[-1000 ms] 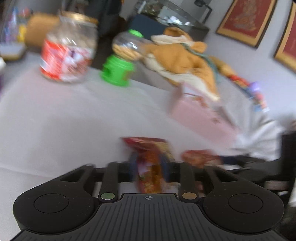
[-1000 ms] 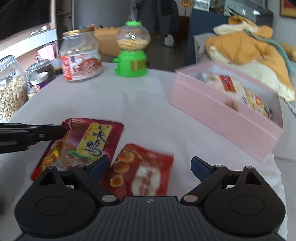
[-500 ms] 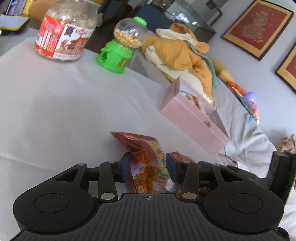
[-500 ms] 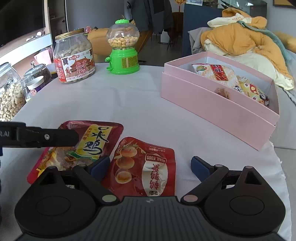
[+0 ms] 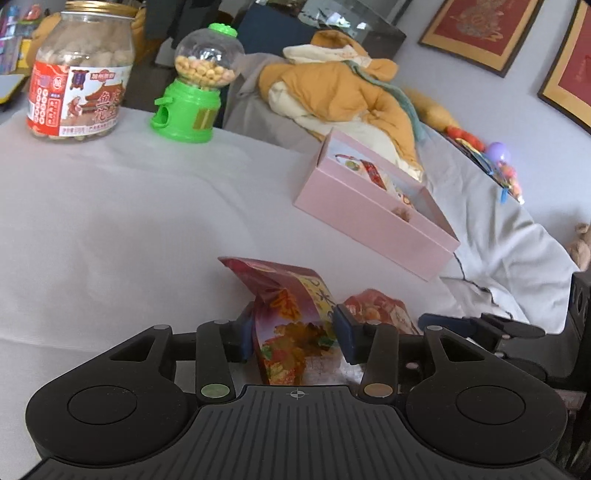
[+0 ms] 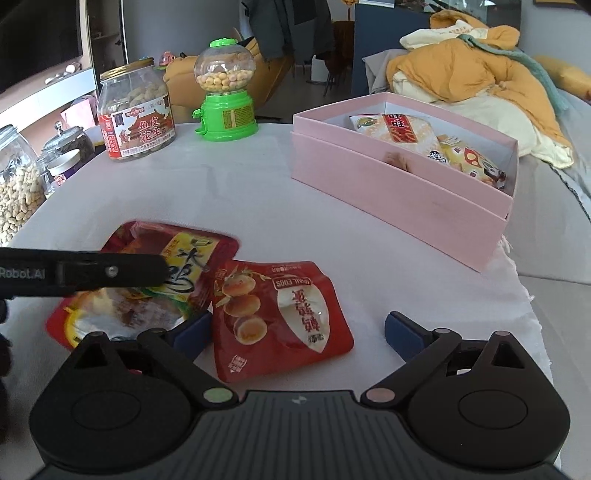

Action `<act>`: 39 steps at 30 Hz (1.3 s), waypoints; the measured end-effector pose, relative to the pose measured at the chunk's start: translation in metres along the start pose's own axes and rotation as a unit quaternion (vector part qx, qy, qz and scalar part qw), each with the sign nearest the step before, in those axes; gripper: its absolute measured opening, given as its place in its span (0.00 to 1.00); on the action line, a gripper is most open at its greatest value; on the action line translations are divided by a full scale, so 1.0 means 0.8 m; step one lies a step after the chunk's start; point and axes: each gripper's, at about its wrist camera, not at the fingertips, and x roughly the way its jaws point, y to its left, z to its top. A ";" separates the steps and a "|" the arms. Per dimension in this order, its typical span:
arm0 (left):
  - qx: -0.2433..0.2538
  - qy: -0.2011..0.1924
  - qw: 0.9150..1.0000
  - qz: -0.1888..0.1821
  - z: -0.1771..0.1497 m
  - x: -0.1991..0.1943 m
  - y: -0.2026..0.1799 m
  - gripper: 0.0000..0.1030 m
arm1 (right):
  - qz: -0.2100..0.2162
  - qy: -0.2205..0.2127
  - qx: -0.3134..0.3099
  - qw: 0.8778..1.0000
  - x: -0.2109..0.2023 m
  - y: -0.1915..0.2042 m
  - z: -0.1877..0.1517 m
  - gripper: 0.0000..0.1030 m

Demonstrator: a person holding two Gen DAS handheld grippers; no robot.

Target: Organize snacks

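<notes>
Red chicken packet (image 5: 291, 317) clamped in left tongs (image 5: 291, 334); right tongs (image 6: 297, 328) apart — straddling quail-egg pouch (image 6: 280, 314).

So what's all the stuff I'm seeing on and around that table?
chicken snack pouch: 1, red and yellow, near table edge, pinched upright
quail egg pouch: 1, red, flat beside it
pink box: 1, open, right side, several snack packs inside
peanut jar: 1, clear with red label, far left
candy dispenser: 1, green base, clear globe, beside the jar
glass jars: a few, left edge
tablecloth: 1, white
bedding heap: orange and cream, behind the box
framed pictures: 2, red, wall
left gripper: black, shut on the chicken pouch
right gripper: black, open around the quail egg pouch
</notes>
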 end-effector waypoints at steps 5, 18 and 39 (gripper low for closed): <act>-0.036 0.019 0.999 -0.029 0.002 0.001 0.004 0.37 | -0.003 -0.003 0.000 1.000 0.000 0.002 -0.001 0.97; -0.015 0.003 1.000 -0.016 0.005 0.028 -0.008 0.30 | -0.004 -0.004 0.000 1.000 0.001 0.003 -0.001 0.97; 0.032 -0.054 0.997 0.046 -0.026 -0.031 -0.006 0.25 | 0.003 -0.001 0.010 1.000 0.008 -0.005 0.009 0.92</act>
